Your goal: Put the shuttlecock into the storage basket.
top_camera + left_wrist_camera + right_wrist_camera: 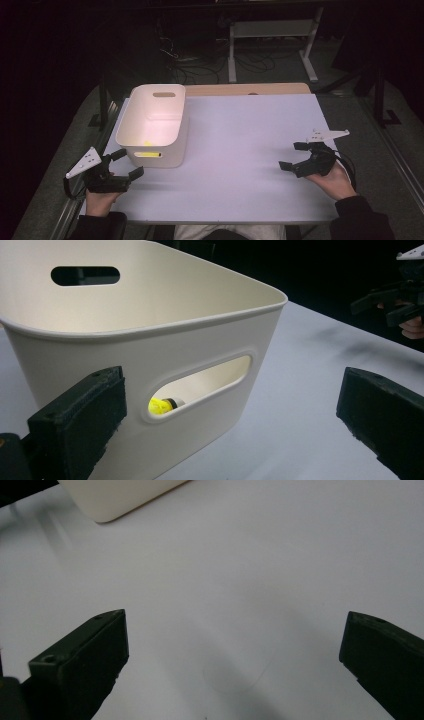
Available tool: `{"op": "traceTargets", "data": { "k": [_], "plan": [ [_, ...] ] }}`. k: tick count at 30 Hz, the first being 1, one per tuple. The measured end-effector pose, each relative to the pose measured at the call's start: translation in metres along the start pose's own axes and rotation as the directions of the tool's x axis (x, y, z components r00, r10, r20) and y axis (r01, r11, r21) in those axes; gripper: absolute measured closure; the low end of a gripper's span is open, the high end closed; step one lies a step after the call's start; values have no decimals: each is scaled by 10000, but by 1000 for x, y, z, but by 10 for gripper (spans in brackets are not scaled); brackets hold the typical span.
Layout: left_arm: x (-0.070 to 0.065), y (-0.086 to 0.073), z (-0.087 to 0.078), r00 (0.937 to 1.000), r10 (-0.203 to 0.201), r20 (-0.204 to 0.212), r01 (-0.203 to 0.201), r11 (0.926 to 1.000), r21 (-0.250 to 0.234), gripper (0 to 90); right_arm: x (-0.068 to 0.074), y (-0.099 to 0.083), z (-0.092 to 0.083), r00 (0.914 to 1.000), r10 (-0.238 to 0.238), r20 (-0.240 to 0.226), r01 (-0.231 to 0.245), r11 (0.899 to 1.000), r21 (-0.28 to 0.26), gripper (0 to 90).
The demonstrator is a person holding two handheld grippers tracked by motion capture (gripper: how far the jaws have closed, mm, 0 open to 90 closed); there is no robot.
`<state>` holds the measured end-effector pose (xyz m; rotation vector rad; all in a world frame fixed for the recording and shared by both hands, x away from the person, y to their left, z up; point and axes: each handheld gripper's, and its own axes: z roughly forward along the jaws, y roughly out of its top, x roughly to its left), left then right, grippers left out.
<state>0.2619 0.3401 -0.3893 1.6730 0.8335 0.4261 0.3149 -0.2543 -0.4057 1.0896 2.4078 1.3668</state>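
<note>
White plastic tub, rounded at the corners with a slot handle cut into each end wall, sits on the left part of your pale rectangular table, towards the far edge. It stands upright, open side up. In the high view its near wall faces you, and the near slot glows yellow from what lies behind it.

Your left gripper is just beside the tub's near left corner, close to it but not touching. Its jaws are spread wide and have nothing between them. In the left gripper view the tub's wall rises between and beyond the two black jaws, with the slot handle directly ahead.

Your right gripper rests low over the right part of the table, well apart from the tub, with your hand behind it. Its jaws are also wide apart and hold nothing; in the right gripper view they frame bare table, and a corner of the tub shows at the top left.

Inside the tub, seen through the near slot, lies a small bright yellow object with a dark band and a pale end. It may be a small capped item, though too little shows to tell. It rests on the tub's floor against the near wall.
</note>
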Motion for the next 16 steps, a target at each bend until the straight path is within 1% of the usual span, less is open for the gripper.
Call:
{"op": "traceTargets", "data": {
  "k": [4,9,16],
  "plan": [
    [0,0,1,10000,27,-16,-27,10000,74,0,2,-9,-3,10000,-6,79,6,10000,-40,0],
    [1,0,1,10000,15,-54,-15,10000,77,0,5,-15,-9,9998,-75,161,78,9998,-175,0],
    [1,0,1,10000,31,-57,-30,9999,103,0,5,-26,-12,9997,-40,228,48,9994,-351,0]
  ]
}}
